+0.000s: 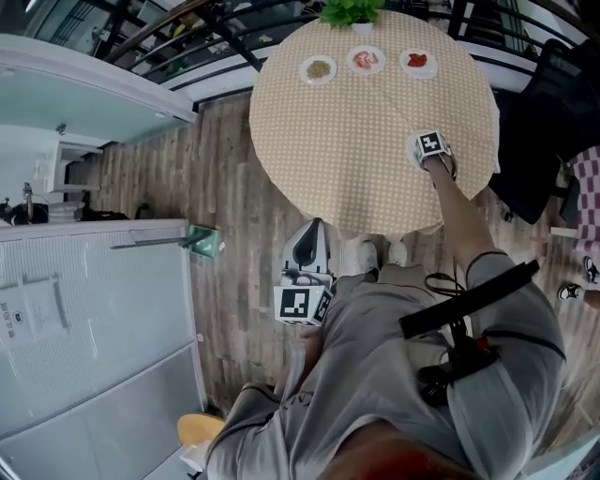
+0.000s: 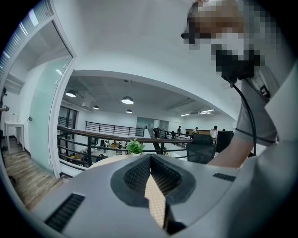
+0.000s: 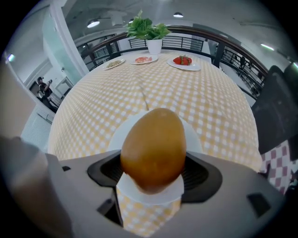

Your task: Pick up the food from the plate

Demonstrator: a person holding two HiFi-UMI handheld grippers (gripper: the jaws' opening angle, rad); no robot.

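Observation:
A golden-brown bread roll [image 3: 153, 148] sits between the jaws of my right gripper [image 3: 153, 173], which is shut on it. Right under it lies a white plate [image 3: 195, 135] on the yellow checked tablecloth [image 3: 139, 100]. In the head view the right gripper [image 1: 433, 156] is over the near right part of the round table [image 1: 375, 178], and the roll and plate are hidden beneath it. My left gripper [image 1: 307, 246] hangs off the table by the person's leg. Its jaws meet at the tips [image 2: 150, 160] and hold nothing.
Three small plates of food [image 1: 318, 69] [image 1: 365, 60] [image 1: 417, 63] and a potted plant [image 1: 352, 11] line the table's far edge. A black chair [image 1: 553, 122] stands to the right, a railing [image 1: 202, 56] behind, and white glass-fronted cabinets [image 1: 94, 309] to the left.

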